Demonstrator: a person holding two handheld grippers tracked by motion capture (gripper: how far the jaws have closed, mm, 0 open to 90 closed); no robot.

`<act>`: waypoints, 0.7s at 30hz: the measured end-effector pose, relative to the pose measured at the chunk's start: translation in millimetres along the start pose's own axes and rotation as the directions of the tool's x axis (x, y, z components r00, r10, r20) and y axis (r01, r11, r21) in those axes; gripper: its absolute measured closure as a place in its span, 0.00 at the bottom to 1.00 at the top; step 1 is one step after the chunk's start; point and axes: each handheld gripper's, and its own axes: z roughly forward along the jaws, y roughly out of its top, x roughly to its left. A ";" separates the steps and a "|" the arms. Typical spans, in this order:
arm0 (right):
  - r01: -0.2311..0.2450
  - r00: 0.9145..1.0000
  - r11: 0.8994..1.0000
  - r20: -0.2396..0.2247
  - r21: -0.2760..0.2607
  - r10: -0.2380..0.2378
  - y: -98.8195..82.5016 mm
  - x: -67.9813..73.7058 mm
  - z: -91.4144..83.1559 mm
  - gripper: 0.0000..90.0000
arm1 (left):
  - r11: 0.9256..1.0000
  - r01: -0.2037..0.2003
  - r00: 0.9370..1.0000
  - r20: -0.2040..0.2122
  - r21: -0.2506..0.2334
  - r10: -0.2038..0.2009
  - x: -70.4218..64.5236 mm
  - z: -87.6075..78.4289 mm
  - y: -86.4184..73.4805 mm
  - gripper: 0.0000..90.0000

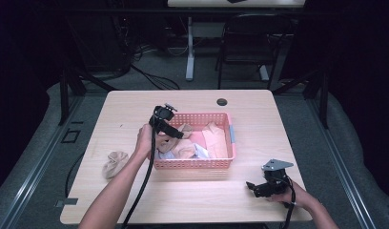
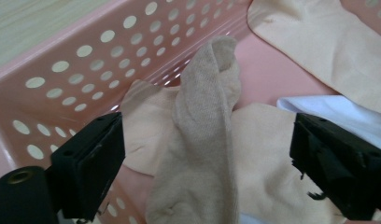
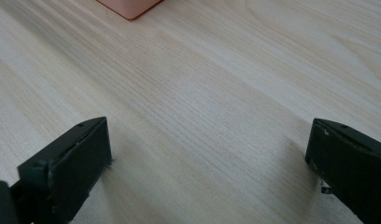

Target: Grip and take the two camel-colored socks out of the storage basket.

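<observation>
Left gripper [image 1: 176, 133] is down in the pink basket [image 1: 192, 163], jaws apart astride a tan sock [image 2: 202, 140] lying against the perforated wall, not gripped yet. One balled sock [image 1: 115, 164] sits out on the tabletop [image 1: 135, 105] left of the basket; more beige socks and a white cloth [image 2: 338, 112] crowd inside, likely still to sort. Right gripper [image 1: 259, 188] rests near the front edge, jaws wide apart, nothing between them.

Tan sock [image 2: 202, 140] toe cut off below; basket [image 3: 129, 8] mostly cropped.
</observation>
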 end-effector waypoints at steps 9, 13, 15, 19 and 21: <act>0.000 1.000 1.000 0.000 0.000 0.000 0.0 0.0 0.0 0.00 | 0.998 -0.002 0.999 -0.037 0.064 0.005 -5.5 12.9 1.8 0.30; -0.001 1.000 1.000 -0.001 0.000 0.001 0.0 -0.1 0.0 0.00 | 0.991 0.007 0.997 -0.073 0.132 0.003 -10.7 25.0 3.1 0.40; 0.000 1.000 1.000 -0.001 -0.001 0.000 0.0 -0.1 0.0 0.00 | 0.990 0.005 0.997 -0.074 0.143 0.005 -10.9 26.2 3.2 0.46; 0.000 1.000 1.000 -0.001 0.000 0.000 0.0 -0.1 0.0 0.00 | 0.986 0.010 0.996 -0.084 0.168 0.004 -9.8 30.1 2.1 0.69; -0.001 1.000 1.000 -0.002 -0.001 0.001 -0.1 -0.2 0.1 0.00 | 0.985 -0.002 0.997 -0.072 0.175 0.015 -9.5 29.0 1.7 0.80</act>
